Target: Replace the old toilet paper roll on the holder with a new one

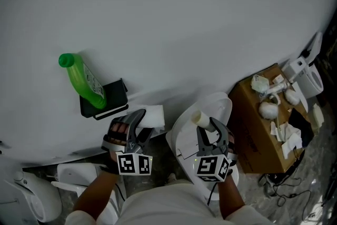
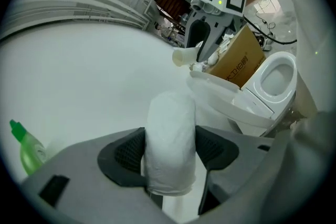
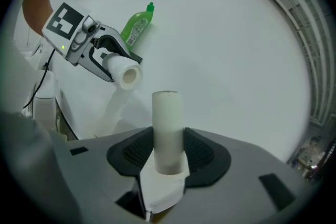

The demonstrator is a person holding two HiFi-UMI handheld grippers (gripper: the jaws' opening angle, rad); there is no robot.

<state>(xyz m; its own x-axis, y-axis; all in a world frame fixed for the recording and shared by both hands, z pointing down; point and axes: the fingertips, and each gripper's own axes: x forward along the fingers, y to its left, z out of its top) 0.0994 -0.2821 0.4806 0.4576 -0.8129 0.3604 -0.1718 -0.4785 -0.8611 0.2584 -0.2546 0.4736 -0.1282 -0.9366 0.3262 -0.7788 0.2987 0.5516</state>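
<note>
White paper roll (image 2: 170, 128), one, full, sits clamped across its width between the jaws of the left hand-held gripper (image 1: 141, 123); jaws stand wide, pads pressed on both sides. It is held up by the white wall, just below a black shelf (image 1: 113, 95).

One cream cardboard core (image 3: 167, 128), bare, stands upright between the jaws of the right hand-held gripper (image 1: 210, 130). The jaws are about half closed and pinch it, and a scrap of paper hangs at its base. That gripper is above one white toilet (image 1: 181, 142).

One green bottle (image 1: 84, 81) leans on the shelf. One brown cardboard box (image 1: 258, 129) beside the toilet holds crumpled paper. Two grippers in all, near each other but apart.
</note>
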